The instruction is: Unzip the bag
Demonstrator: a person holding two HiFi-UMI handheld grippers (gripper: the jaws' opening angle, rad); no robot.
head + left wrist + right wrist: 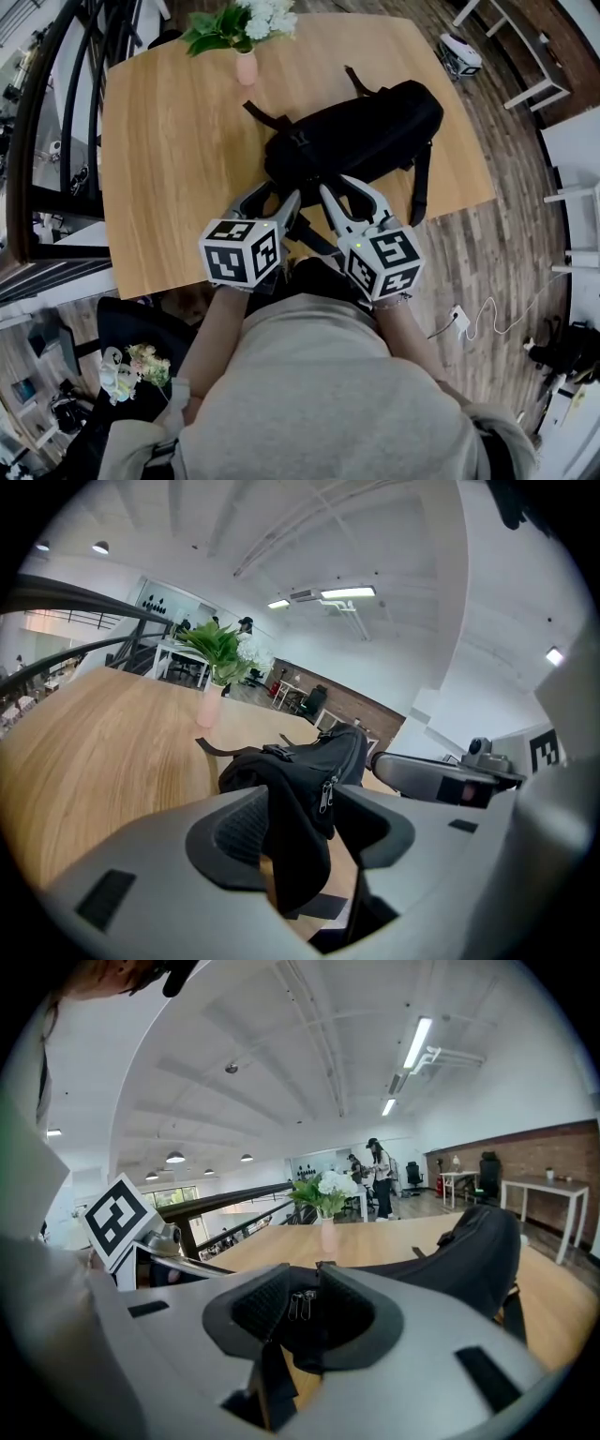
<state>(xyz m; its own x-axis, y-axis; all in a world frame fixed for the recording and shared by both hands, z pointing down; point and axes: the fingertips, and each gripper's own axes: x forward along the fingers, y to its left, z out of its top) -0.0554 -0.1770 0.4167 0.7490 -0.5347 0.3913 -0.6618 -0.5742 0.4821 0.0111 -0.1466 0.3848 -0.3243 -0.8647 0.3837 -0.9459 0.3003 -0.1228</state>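
A black bag (375,131) lies across the wooden table (159,169), its near end by the front edge. Both grippers are at that near end, side by side. My left gripper (277,197) stands open; in the left gripper view (305,822) a fold of the bag (309,752) hangs loosely between its jaws, a metal zipper pull (325,797) near the right pad. My right gripper (339,187) is shut; in the right gripper view (302,1302) its pads pinch black fabric with two small metal zipper pulls (300,1305). The rest of the bag (469,1251) stretches off to the right.
A pink vase with flowers (246,66) stands at the table's far edge. A black railing (56,112) runs along the left. White furniture (534,56) and a floor cable with a plug (469,319) are to the right. People stand far off (380,1176).
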